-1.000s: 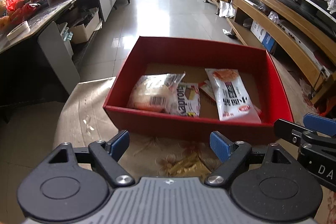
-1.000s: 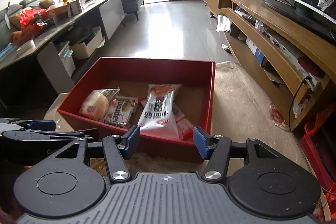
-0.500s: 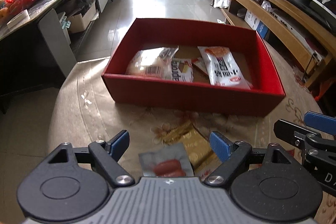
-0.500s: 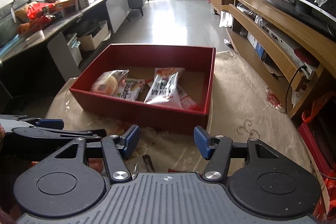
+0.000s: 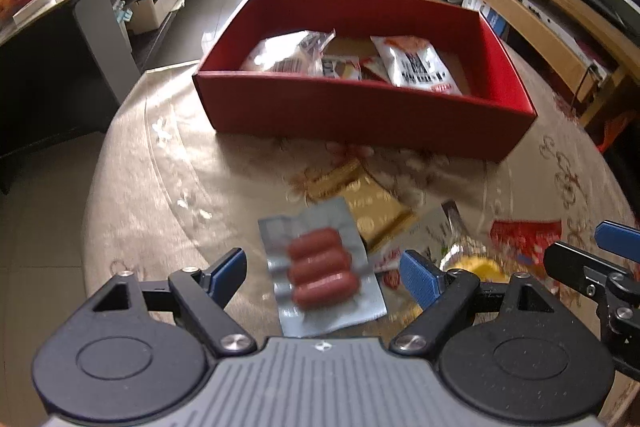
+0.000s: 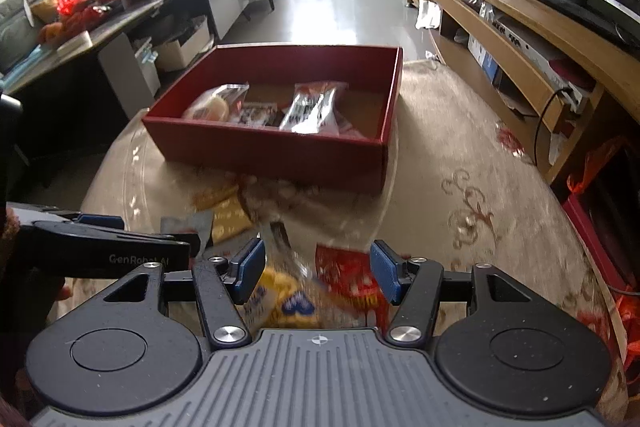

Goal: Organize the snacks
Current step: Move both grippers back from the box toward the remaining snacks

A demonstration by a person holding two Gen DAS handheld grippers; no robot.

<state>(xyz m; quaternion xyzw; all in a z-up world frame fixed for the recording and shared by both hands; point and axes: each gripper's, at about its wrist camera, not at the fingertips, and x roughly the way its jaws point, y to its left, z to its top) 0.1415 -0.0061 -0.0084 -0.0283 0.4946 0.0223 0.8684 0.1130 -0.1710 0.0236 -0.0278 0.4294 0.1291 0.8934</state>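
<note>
Round table (image 5: 168, 187) under a patterned cloth. Red box (image 5: 360, 111) sits toward the far edge, holding several snack packets, among them a white packet (image 5: 420, 67) at its right.

Loose snacks lie near the near edge — a sausage pack (image 5: 324, 267), a gold packet (image 5: 372, 211) just behind it, a red packet (image 6: 352, 275) and a yellow packet (image 6: 280, 291) to the right.

Left gripper (image 5: 322, 273) hangs over the sausage pack, jaws wide apart, gripping nothing. Right gripper (image 6: 318, 269) hangs over the yellow and red packets — jaws parted, empty.
</note>
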